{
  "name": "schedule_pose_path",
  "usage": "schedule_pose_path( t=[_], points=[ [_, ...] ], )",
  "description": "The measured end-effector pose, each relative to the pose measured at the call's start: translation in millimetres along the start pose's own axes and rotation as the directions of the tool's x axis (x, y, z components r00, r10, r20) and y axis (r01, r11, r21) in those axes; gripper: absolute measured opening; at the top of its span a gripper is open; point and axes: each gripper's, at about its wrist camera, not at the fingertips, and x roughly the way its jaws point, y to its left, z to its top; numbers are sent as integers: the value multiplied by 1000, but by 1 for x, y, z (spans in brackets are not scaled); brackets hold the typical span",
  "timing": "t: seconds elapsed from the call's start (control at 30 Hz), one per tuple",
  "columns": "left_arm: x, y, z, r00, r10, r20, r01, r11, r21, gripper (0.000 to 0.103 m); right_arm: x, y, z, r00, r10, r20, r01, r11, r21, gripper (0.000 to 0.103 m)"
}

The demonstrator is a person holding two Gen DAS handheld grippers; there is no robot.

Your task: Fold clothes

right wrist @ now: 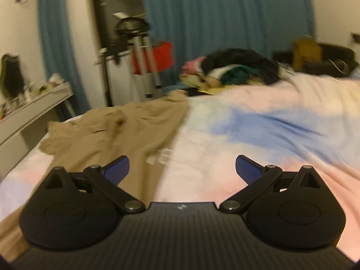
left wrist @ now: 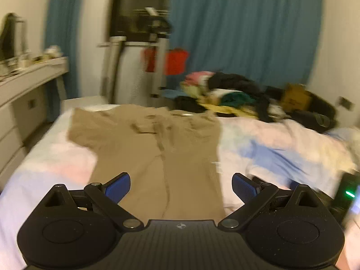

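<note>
a bedroom with teal curtains (left wrist: pixel 243 27) behind a bed (left wrist: pixel 281 148) covered in a pastel pink-and-blue sheet. khaki trousers (left wrist: pixel 162 139) lie spread flat on the bed's left part, waist toward the far edge. a heap of mixed clothes (left wrist: pixel 227 92) sits at the far side, well apart from both tools. the left hand-held gripper (left wrist: pixel 181 186) hangs over the trouser legs, fingers spread wide, holding nothing. the right hand-held gripper (right wrist: pixel 182 169) is likewise spread and empty, above the trousers' right edge and the bare sheet.
</note>
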Motion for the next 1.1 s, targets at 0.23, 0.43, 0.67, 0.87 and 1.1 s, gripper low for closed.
schedule_pose_path(
  t=[0.23, 0.43, 0.67, 0.87, 1.1],
  points=[
    [-15, 81, 7, 993, 54, 104, -53, 998, -15, 102, 95, 116, 20, 975, 218, -50, -224, 958, -180, 99],
    [22, 155, 1, 979, 192, 66, -184, 977, -108, 102, 190, 217, 23, 920, 364, -147, -391, 888, -244, 82],
    [51, 213, -7, 953, 299, 48, -277, 925, -262, 102, 255, 321, 10, 832, 463, -306, -547, 777, -311, 72],
    [59, 235, -11, 945, 325, 35, -294, 892, -344, 102, 261, 352, -2, 868, 412, -278, -495, 770, -404, 15],
    [48, 221, -10, 960, 274, 59, -243, 919, -311, 102, 217, 285, 52, 917, 397, -30, -389, 878, -278, 7]
  ],
)
